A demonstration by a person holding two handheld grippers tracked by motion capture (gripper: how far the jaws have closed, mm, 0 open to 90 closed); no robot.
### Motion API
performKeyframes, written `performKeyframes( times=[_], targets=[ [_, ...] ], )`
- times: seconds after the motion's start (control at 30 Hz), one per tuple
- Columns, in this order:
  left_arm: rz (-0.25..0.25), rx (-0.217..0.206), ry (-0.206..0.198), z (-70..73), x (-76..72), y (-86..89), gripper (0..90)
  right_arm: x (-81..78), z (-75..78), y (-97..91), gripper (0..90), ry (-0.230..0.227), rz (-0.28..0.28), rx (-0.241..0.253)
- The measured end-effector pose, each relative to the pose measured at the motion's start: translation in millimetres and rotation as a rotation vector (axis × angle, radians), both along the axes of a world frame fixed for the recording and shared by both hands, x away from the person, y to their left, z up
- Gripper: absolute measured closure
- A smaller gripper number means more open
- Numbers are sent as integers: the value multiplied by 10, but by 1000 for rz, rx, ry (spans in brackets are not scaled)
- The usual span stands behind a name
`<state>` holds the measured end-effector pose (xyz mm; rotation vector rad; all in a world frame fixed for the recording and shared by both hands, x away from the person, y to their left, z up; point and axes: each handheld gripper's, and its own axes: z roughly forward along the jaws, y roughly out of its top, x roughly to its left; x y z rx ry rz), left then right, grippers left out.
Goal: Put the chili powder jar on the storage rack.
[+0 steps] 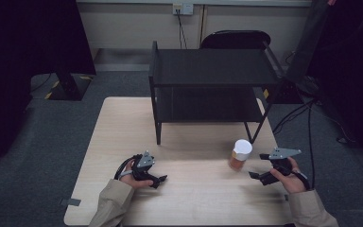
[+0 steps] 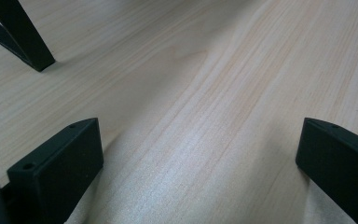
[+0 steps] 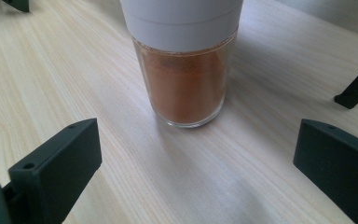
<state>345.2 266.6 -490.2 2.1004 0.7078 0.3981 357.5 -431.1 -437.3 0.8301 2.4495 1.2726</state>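
On the table's (image 1: 123,142) right, the right hand-held gripper (image 1: 256,177) stands released, approaching the spice jar (image 1: 240,155); next, jaws must straddle it. The left hand-held gripper (image 1: 160,180) rests released.

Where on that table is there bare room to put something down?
The widest bare patch lies between the left hand-held gripper and the spice jar, in front of the black shelf. The table's left strip beside the shelf is free too. It is tightest around the jar, with the right hand-held gripper close by.
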Motion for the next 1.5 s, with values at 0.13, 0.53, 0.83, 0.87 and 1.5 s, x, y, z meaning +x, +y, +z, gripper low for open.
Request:
performKeyframes(
  times=[0.13, 0.53, 0.83, 0.87, 1.5],
  targets=[
    [2, 1, 0, 2, -2, -5, 0, 3, 2, 11, 0, 3, 8, 3],
    [2, -2, -2, -6, -4, -2, 0, 3, -20, 47, 0, 1, -7, 36],
    [3, -5, -4, -13, -7, -1, 0, 62, -10, 155, 0, -12, 8, 36],
    [3, -5, -4, -13, -7, -2, 0, 71, -11, 164, 0, -14, 9, 39],
    [4, -8, -5, -18, -10, 0, 0, 233, 14, 433, 24, -36, 15, 49]
  ],
)
